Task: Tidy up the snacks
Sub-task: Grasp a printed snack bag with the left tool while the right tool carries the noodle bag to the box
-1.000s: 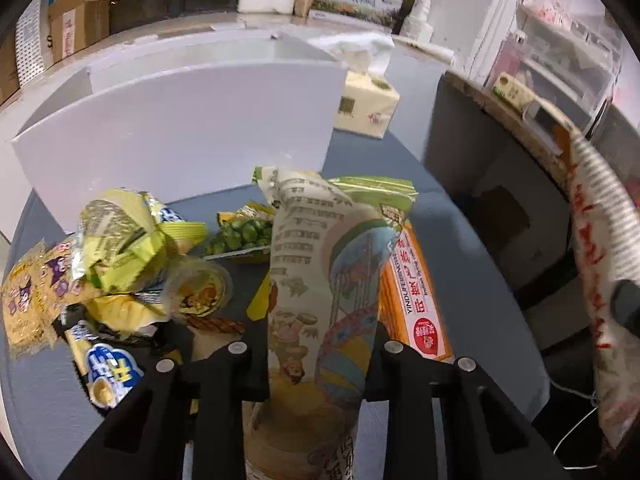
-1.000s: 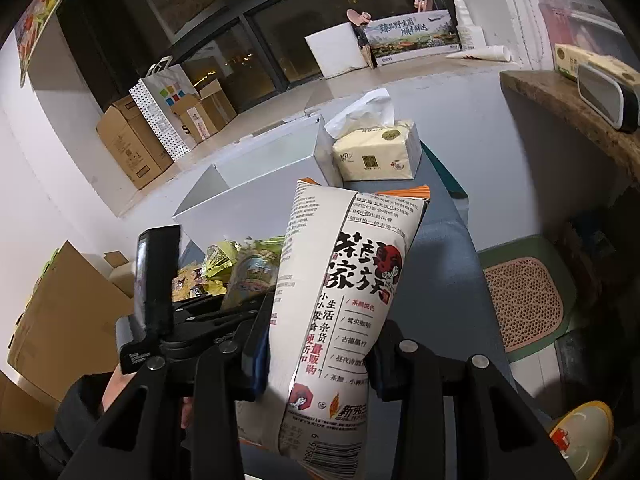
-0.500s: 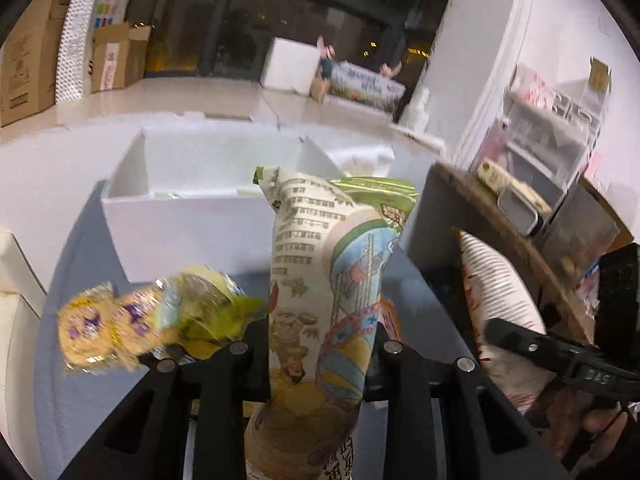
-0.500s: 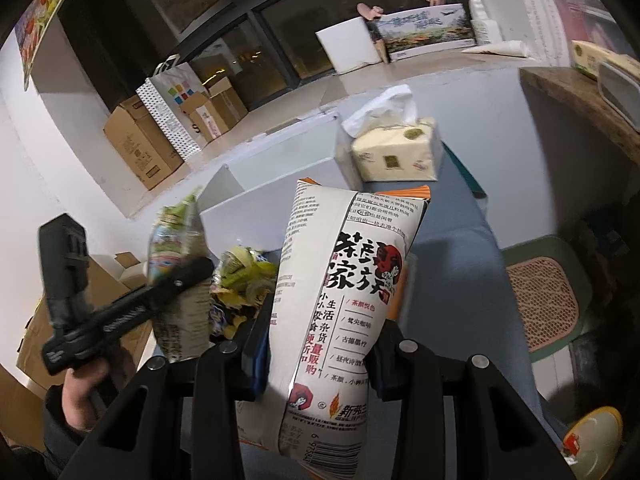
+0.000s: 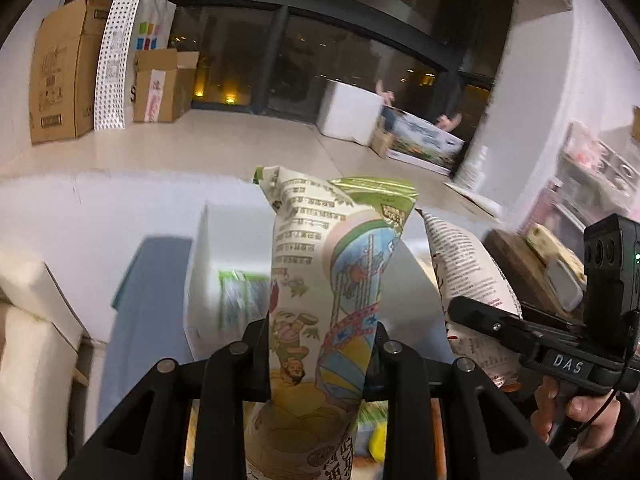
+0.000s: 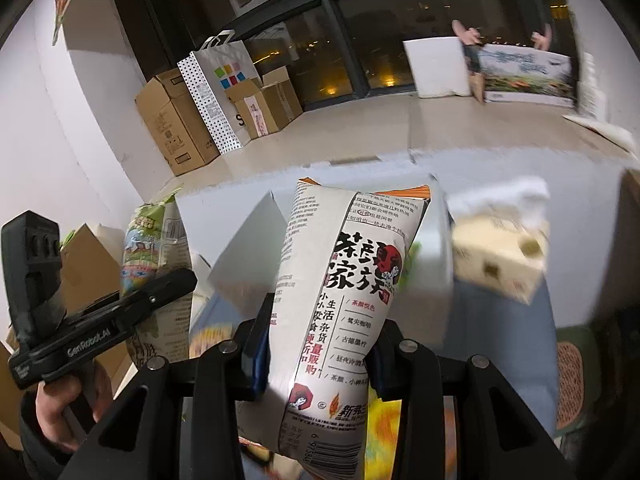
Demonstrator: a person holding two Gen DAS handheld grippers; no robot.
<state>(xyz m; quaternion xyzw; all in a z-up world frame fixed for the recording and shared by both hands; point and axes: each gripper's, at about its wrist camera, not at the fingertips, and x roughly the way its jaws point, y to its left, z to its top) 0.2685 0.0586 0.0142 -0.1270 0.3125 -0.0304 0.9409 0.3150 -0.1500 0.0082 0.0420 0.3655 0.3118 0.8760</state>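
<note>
My left gripper (image 5: pixel 320 356) is shut on a cartoon-printed snack bag (image 5: pixel 324 300), held upright in the air. It also shows in the right wrist view (image 6: pixel 152 248). My right gripper (image 6: pixel 316 356) is shut on a white snack bag with black and red lettering (image 6: pixel 344 296), also raised; that bag shows in the left wrist view (image 5: pixel 464 264). A white open box (image 5: pixel 236 240) stands on the blue-grey table (image 5: pixel 140 300) just beyond both bags; a green packet (image 5: pixel 240 300) lies inside. In the right wrist view the box wall (image 6: pixel 248 252) sits behind the white bag.
A tissue box (image 6: pixel 496 256) stands right of the white box. Blurred loose snacks (image 6: pixel 208 336) lie on the table below the grippers. Cardboard boxes (image 6: pixel 176 128) and a dotted paper bag (image 6: pixel 212 96) stand on the floor behind. A wooden counter (image 5: pixel 528 264) is at the right.
Both grippers have risen with their bags and tilted up toward the white box. The snack pile has dropped out of the left wrist view. The grips are unchanged.
</note>
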